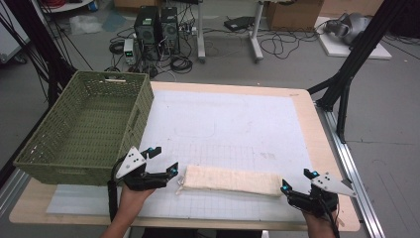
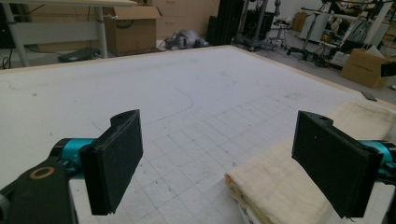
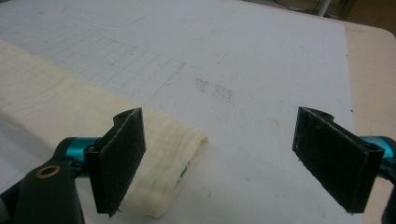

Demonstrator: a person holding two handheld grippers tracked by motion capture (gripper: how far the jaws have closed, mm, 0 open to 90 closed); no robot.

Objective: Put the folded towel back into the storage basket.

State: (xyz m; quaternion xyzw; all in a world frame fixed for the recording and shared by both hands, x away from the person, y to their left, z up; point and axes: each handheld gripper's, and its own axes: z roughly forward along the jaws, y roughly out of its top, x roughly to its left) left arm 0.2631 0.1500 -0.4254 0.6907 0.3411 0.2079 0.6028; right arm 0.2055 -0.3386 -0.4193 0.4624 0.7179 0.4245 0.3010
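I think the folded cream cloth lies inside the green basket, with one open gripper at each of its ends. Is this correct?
Not quite. The folded cream cloth lies on the white mat, beside the green basket, as the high view shows. The left gripper and right gripper are indeed open at its ends.

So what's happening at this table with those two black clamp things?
A person holds a hand-held gripper in each hand, one at each end of a folded cream cloth lying on the white gridded mat. The left hand-held gripper and the right hand-held gripper are both open, neither gripping the cloth yet. A green woven basket sits empty at the table's left.
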